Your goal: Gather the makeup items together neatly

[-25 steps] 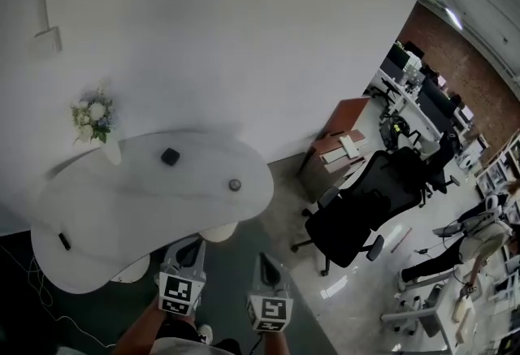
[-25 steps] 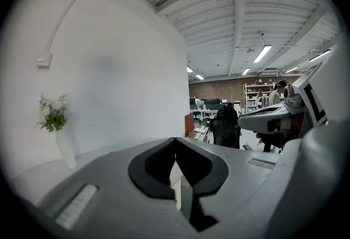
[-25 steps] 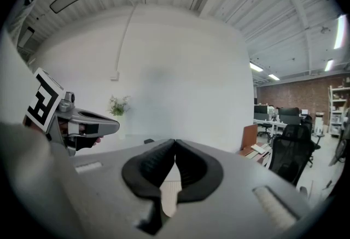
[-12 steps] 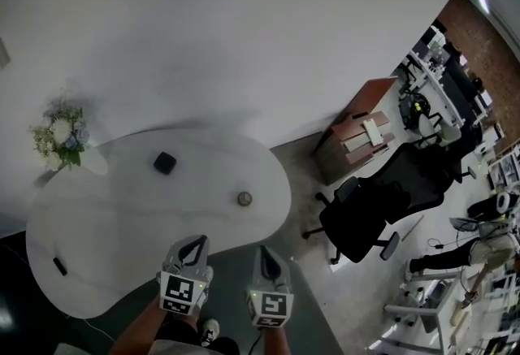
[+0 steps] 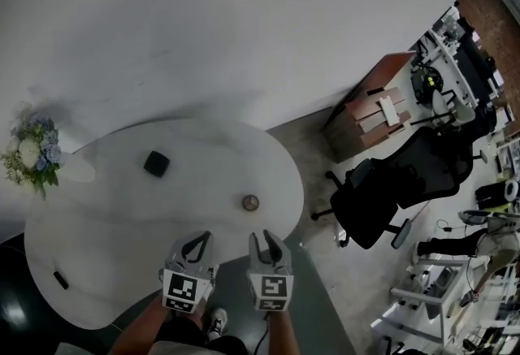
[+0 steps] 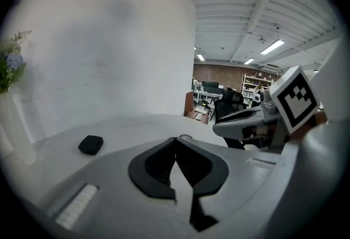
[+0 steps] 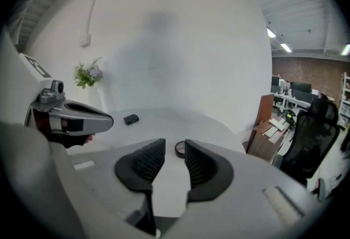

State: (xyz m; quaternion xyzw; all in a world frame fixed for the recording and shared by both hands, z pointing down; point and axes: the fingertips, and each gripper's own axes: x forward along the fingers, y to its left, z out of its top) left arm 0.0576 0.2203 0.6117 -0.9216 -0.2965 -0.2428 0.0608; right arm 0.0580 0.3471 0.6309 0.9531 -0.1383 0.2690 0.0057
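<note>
At the edge of a white counter, the left tool is clenched, empty. The right tool is opening, empty. A round compact lies just ahead, a black case farther back.

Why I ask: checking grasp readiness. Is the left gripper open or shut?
Shut: in the left gripper view the left gripper shows its jaws meeting at the tips, with nothing between them.

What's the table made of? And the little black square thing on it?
The table looks like smooth white stone or laminate, slightly glossy with faint grey clouding; I can't tell which. The black square case looks like matte plastic: dull surface, rounded corners.
</note>
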